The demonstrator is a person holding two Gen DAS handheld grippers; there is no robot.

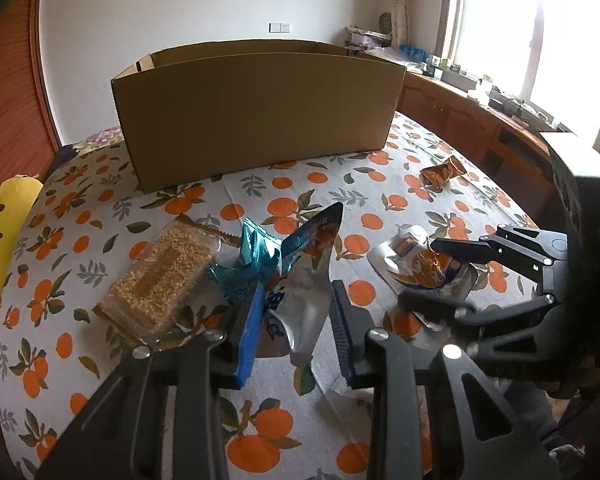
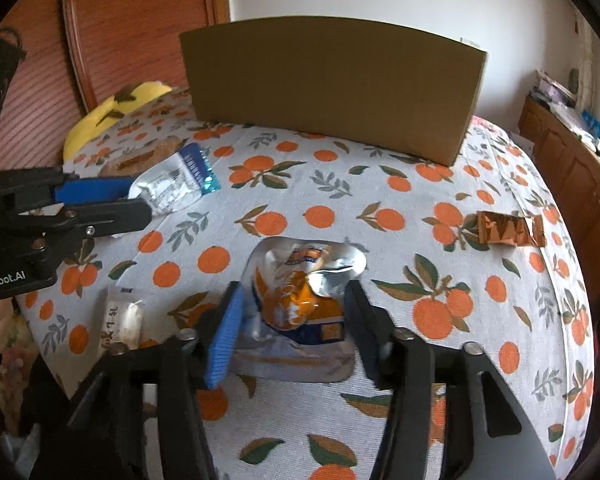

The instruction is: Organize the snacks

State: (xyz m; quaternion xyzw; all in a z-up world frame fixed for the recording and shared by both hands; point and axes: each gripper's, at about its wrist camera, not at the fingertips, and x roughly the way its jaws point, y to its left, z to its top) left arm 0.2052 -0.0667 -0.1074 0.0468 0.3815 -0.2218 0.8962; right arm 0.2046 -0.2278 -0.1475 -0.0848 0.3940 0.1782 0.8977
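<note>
At far left we see a yellow cushion, then a clear pack of grain bars flat on the orange-print tabletop. Our left claw is pinched on a silver-and-blue snack pouch, lifting it on edge. Behind stands the open cardboard box. Our right claw stands about half open around a crumpled orange-and-silver pouch lying on the cloth, its pads not pressing it. Farther right rests a brown wrapper
</note>
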